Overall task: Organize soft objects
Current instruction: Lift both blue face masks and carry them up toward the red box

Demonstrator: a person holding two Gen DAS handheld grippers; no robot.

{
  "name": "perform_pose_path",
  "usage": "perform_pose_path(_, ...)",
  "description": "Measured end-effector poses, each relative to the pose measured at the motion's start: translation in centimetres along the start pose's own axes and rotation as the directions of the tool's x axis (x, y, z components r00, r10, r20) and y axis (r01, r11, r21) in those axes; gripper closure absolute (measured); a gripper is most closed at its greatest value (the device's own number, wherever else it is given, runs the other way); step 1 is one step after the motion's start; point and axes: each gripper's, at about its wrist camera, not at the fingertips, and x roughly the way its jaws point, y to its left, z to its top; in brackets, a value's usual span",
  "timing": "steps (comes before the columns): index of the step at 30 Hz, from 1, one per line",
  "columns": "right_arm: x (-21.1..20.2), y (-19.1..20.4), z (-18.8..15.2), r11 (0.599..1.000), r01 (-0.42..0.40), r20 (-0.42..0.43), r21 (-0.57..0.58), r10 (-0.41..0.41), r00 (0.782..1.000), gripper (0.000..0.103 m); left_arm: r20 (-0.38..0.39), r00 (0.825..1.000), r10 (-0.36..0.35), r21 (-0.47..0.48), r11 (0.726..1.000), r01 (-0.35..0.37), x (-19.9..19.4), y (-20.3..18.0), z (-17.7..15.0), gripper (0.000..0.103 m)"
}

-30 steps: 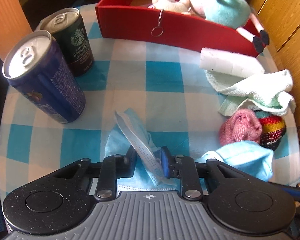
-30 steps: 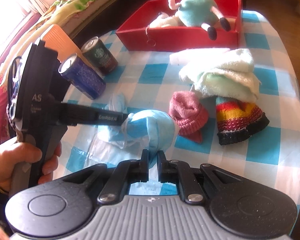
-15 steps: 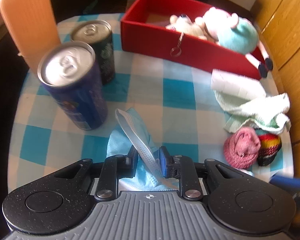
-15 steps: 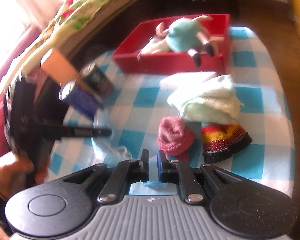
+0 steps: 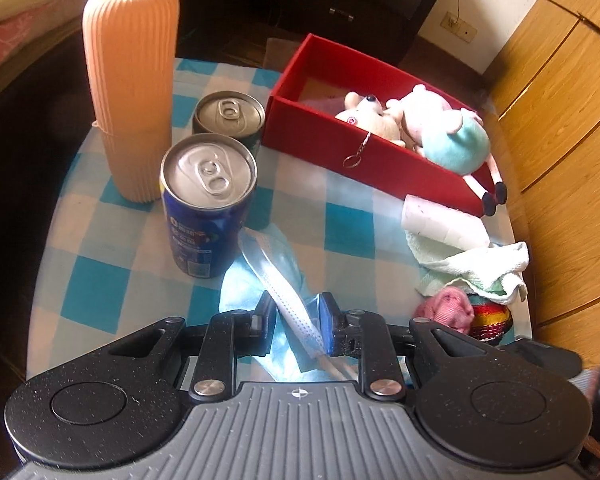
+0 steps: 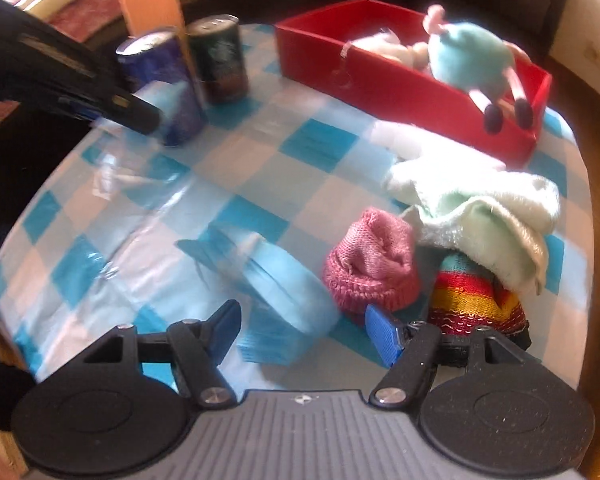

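My left gripper is shut on a light blue face mask and holds it above the checked tablecloth. My right gripper is open, and a second blue mask lies on the cloth between its fingers. A pink knit hat, a striped knit hat and a pale green towel lie at the right. The red box at the back holds two plush toys.
A blue can, a dark green can and a tall peach ribbed container stand at the left. A white paper roll lies in front of the box. Wooden cabinets stand to the right.
My right gripper has opened and let go of the second mask, which now lies on the cloth. My left gripper has risen and moved left with its mask.
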Motion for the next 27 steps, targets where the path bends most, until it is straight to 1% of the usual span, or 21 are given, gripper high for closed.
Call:
perform_pose_path(1, 0.5, -0.2, 0.2, 1.0, -0.007, -0.022, 0.03, 0.007, 1.0, 0.068, -0.002, 1.0, -0.003, 0.0, 1.0, 0.003, 0.0, 0.0, -0.1, 0.08)
perform_pose_path(3, 1.3, -0.4, 0.4, 0.996, -0.049, -0.043, 0.078, 0.052, 0.998, 0.073, -0.008, 1.0, -0.003, 0.003, 1.0, 0.003, 0.2, 0.0, -0.3, 0.08)
perform_pose_path(4, 1.6, -0.3, 0.5, 0.994, -0.06, -0.046, 0.089, 0.064, 0.997, 0.074, -0.009, 1.0, -0.002, 0.007, 1.0, 0.002, 0.2, 0.1, -0.4, 0.079)
perform_pose_path(6, 1.7, 0.0, 0.8, 0.994, -0.06, -0.031, 0.096, 0.063, 0.998, 0.074, -0.013, 1.0, -0.002, 0.008, 1.0, 0.002, 0.4, 0.1, -0.5, 0.079)
perform_pose_path(7, 1.8, 0.1, 1.0, 0.993, -0.063, -0.028, 0.101, 0.066, 0.997, 0.075, -0.016, 1.0, -0.003, 0.009, 1.0, 0.003, 0.4, 0.1, -0.5, 0.079)
perform_pose_path(8, 1.8, 0.1, 1.1, 0.992, -0.059, -0.029, 0.115, 0.063, 0.998, 0.079, -0.019, 1.0, -0.005, 0.012, 1.0, 0.006, 0.4, 0.1, -0.5, 0.078)
perform_pose_path(9, 1.8, 0.1, 1.2, 0.991, -0.054, -0.033, 0.126, 0.059, 0.998, 0.09, -0.022, 1.0, -0.008, 0.019, 1.0, 0.009, 0.4, 0.1, -0.6, 0.078)
perform_pose_path(10, 1.7, 0.2, 1.3, 0.991, -0.056, -0.038, 0.126, 0.061, 0.997, 0.098, -0.025, 1.0, -0.008, 0.026, 1.0, 0.008, 0.5, 0.0, -0.6, 0.078)
perform_pose_path(11, 1.6, 0.2, 1.4, 0.989, -0.065, -0.04, 0.131, 0.071, 0.997, 0.103, -0.027, 1.0, -0.004, 0.033, 0.999, 0.005, 0.5, -0.1, -0.7, 0.077)
perform_pose_path(18, 0.6, 0.2, 1.0, 0.988, -0.072, -0.048, 0.137, 0.079, 0.996, 0.103, -0.062, 0.998, 0.025, 0.09, 0.996, -0.019, 1.6, -1.1, -1.7, 0.079)
perform_pose_path(21, -0.3, -0.3, 1.1, 0.985, -0.07, -0.019, 0.156, 0.073, 0.997, 0.103, -0.067, 0.997, 0.024, 0.098, 0.995, -0.018, 1.7, -1.3, -1.9, 0.079)
perform_pose_path(24, -1.6, -1.2, 1.6, 0.976, -0.085, 0.025, 0.202, 0.082, 0.996, 0.103, -0.058, 0.998, 0.021, 0.1, 0.995, -0.016, 1.5, -1.5, -1.6, 0.079)
perform_pose_path(27, -3.0, -2.1, 2.1, 0.968, -0.082, 0.071, 0.239, 0.066, 0.995, 0.103, -0.046, 0.999, 0.02, 0.1, 0.995, -0.015, 1.2, -1.8, -1.3, 0.079)
